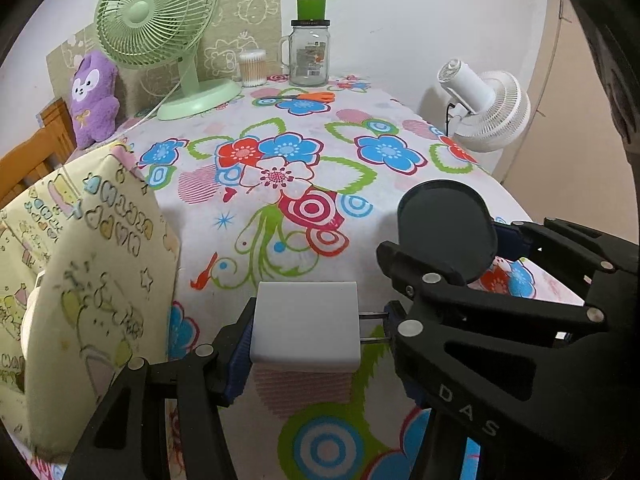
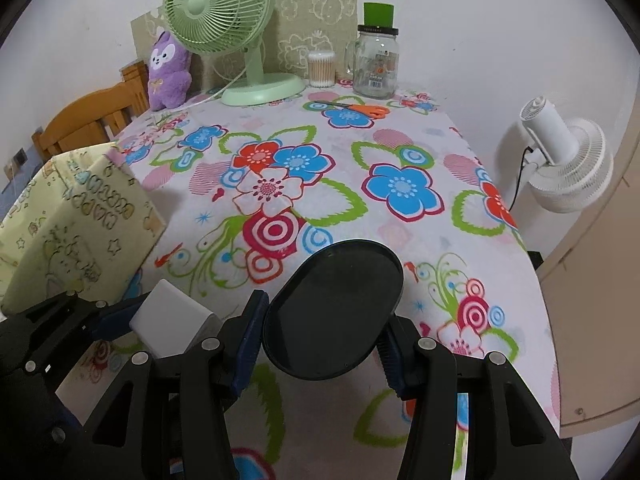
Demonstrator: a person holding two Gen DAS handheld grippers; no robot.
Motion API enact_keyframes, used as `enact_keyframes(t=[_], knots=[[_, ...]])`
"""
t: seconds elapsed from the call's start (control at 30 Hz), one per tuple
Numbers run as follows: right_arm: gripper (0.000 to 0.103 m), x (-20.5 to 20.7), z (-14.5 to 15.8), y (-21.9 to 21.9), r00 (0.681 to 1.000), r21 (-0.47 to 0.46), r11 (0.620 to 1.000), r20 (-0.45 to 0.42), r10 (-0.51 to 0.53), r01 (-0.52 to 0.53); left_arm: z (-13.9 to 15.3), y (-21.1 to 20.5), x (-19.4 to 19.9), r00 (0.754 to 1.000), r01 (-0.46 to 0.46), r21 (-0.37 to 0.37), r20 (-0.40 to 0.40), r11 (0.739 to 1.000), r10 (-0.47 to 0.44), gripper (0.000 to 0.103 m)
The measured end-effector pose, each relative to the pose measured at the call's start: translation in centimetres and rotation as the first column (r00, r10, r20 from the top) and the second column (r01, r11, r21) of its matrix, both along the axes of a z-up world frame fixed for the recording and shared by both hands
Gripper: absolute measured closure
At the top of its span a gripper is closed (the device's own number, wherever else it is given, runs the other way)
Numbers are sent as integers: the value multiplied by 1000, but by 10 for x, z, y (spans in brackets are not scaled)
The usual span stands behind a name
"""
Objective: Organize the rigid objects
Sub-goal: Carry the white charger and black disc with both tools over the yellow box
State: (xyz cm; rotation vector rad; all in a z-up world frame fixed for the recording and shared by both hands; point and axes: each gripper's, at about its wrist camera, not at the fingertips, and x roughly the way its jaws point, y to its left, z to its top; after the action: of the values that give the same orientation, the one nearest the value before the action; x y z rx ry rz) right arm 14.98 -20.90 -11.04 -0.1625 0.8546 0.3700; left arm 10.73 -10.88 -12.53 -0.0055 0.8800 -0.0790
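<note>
While both objects hang clear of the flowered tablecloth (image 2: 400, 152), each gripper carries one rigid item, presumably so the two can be sorted in a single trip. The left gripper (image 1: 312, 328) has its fingers clamped on the white plug adapter (image 1: 306, 326), whose prongs press against the right-hand pad, so it sits sideways between the pads. The right gripper (image 2: 320, 338) has its fingers closed on the dark oval tray (image 2: 334, 308), gripped across its near end, tilted up, and nothing lies in it.

Taking the yellow fabric storage box (image 2: 76, 220) as landmark, the adapter is just beside its near corner and the tray a little farther right. The box looks like the likely destination; its inside is hidden. Well beyond it, the glass jar (image 1: 309, 56) appears empty, and the clear tub of cotton swabs (image 1: 252, 67) is full.
</note>
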Motion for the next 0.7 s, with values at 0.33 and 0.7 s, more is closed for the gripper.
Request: enact_keyframes(t=[0.33,0.7], knots=[[48,-30,14,-2,1000,-1,1000,13,-28,28,10,0,-22,1000,20,-10,7,1000,-20,40],[48,-57,32,0,998,18,999,34,-49,48,29,6,-46,999,31,-7,42,999,-31,40]])
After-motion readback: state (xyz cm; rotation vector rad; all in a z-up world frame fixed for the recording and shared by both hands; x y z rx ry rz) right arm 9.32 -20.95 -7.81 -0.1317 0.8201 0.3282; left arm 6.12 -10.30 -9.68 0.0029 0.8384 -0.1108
